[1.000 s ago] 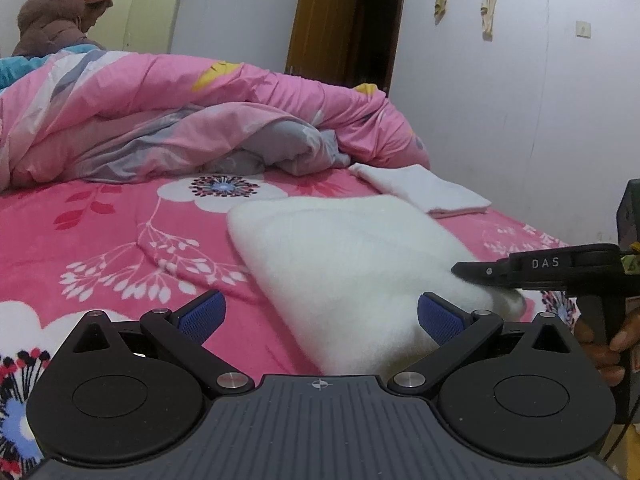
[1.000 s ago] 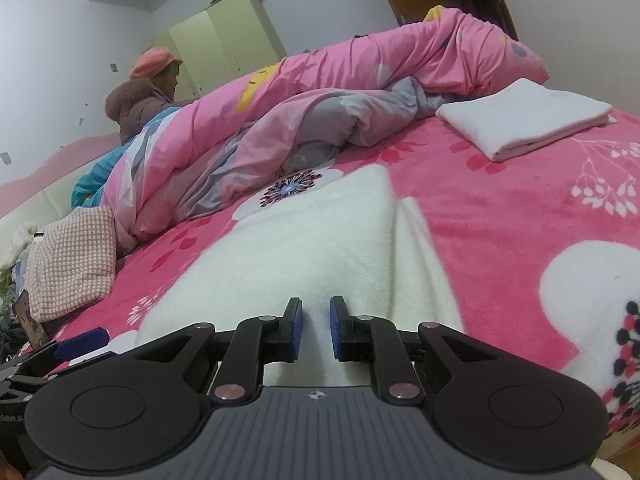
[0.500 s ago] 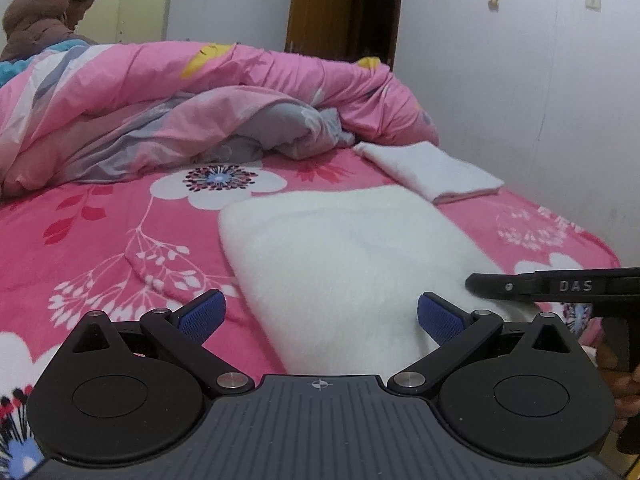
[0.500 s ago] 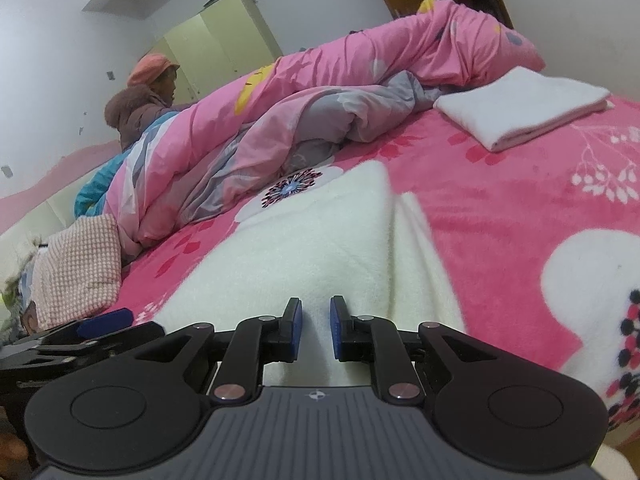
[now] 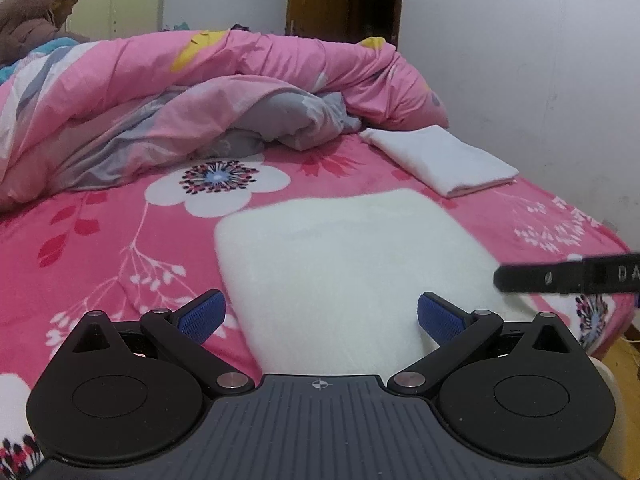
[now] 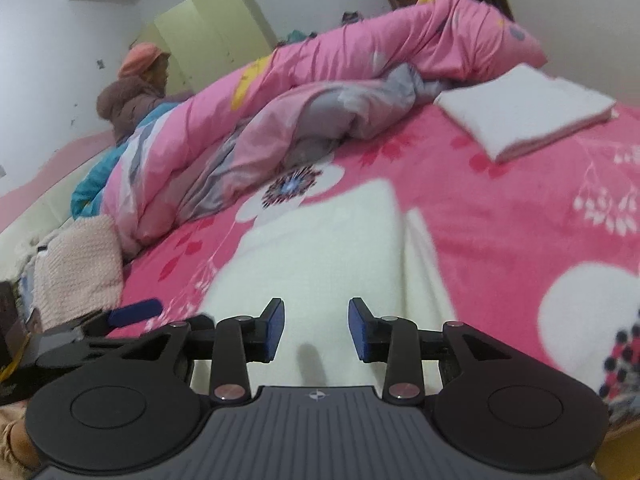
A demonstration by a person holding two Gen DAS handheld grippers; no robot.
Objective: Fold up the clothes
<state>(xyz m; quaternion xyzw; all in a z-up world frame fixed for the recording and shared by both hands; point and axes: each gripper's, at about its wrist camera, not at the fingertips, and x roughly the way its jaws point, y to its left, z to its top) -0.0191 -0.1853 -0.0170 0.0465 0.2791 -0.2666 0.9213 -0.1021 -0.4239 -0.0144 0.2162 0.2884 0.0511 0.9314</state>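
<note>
A cream fleece garment [image 5: 348, 256] lies folded flat on the pink flowered bed sheet [image 5: 100, 248]. My left gripper [image 5: 320, 316] hovers over its near edge, open wide, with nothing between the blue pads. My right gripper [image 6: 316, 328] hangs just above the same garment [image 6: 328, 256]. Its jaws are opening, and the fleece lies under them without the pads pressing on it. In the left wrist view one black finger of the right gripper [image 5: 560, 276] juts in from the right. The left gripper's blue pad [image 6: 132, 310] shows at the left of the right wrist view.
A folded white cloth [image 5: 444, 160] lies at the far right of the bed near the wall. A bunched pink and grey duvet [image 5: 200, 92] fills the back. A knitted pink cloth [image 6: 80, 264] sits at the left. A person [image 6: 136, 84] in an orange hat sits behind the duvet.
The right gripper's pads, nearly together before, have spread apart and risen off the fleece. The left gripper has lifted and drawn back a little, still wide open.
</note>
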